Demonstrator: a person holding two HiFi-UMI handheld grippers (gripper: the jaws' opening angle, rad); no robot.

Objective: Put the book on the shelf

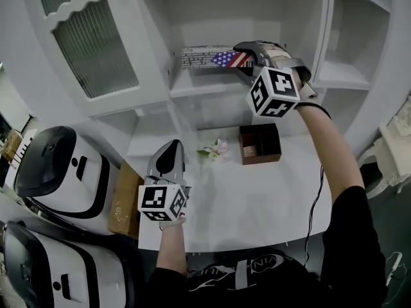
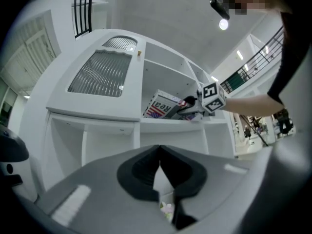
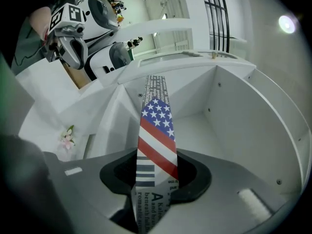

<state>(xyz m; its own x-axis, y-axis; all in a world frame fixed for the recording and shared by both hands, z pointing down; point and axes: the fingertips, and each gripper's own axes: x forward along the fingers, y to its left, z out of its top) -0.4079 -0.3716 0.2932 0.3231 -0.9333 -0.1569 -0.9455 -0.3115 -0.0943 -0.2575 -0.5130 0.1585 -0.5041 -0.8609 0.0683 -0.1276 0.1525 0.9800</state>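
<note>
A white table (image 1: 257, 197) is set before a white cabinet (image 1: 154, 24) — a ribbed-glass door (image 1: 93, 47) is fitted — and ceiling lamps (image 2: 223, 24) are lit.

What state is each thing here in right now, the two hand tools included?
Flag-covered paperback book: clamped, held inside the white shelf compartment.
Right gripper: shut on the book.
Left gripper: shut, empty.
Brown wooden box: lidless, open on top.

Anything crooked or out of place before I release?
Only the book: it hangs tilted in the shelf compartment, neither flat nor upright, clamped in the right gripper. Nothing looks spilled or damaged on the table.
</note>
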